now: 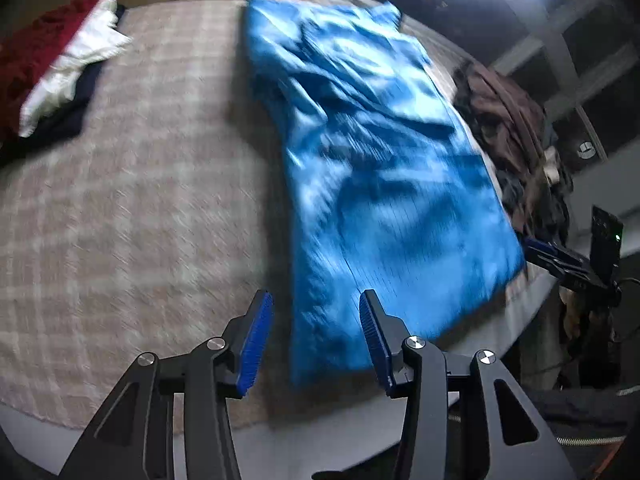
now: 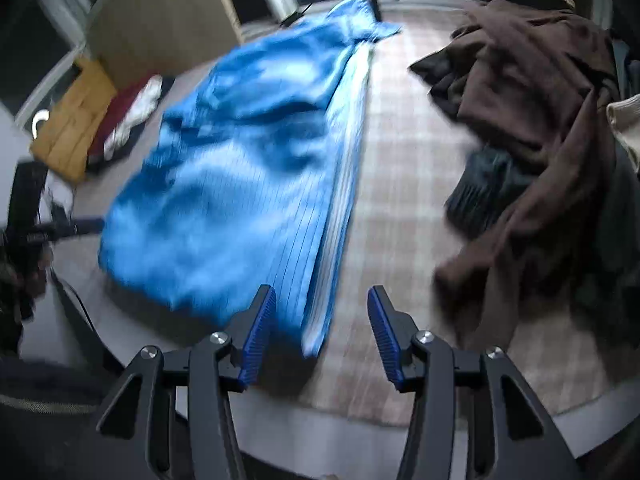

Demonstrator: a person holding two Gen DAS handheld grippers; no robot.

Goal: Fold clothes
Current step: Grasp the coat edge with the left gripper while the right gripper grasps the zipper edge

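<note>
The plaid cloth (image 1: 132, 184) covers the table, and the blue garment (image 1: 376, 168) lies stretched along its middle, narrowed to a long strip. A brown heap (image 2: 532, 120) sits just beside it on the right; a folded stack (image 1: 60, 80) lies well apart on the left. Risk: the slippery-looking fabric could slide or unfold if 1 corner is lifted unevenly, or it could drag the heap. The left gripper (image 1: 316, 332) and right gripper (image 2: 322, 328) are both spread wide, holding nothing, above the near hem.
</note>
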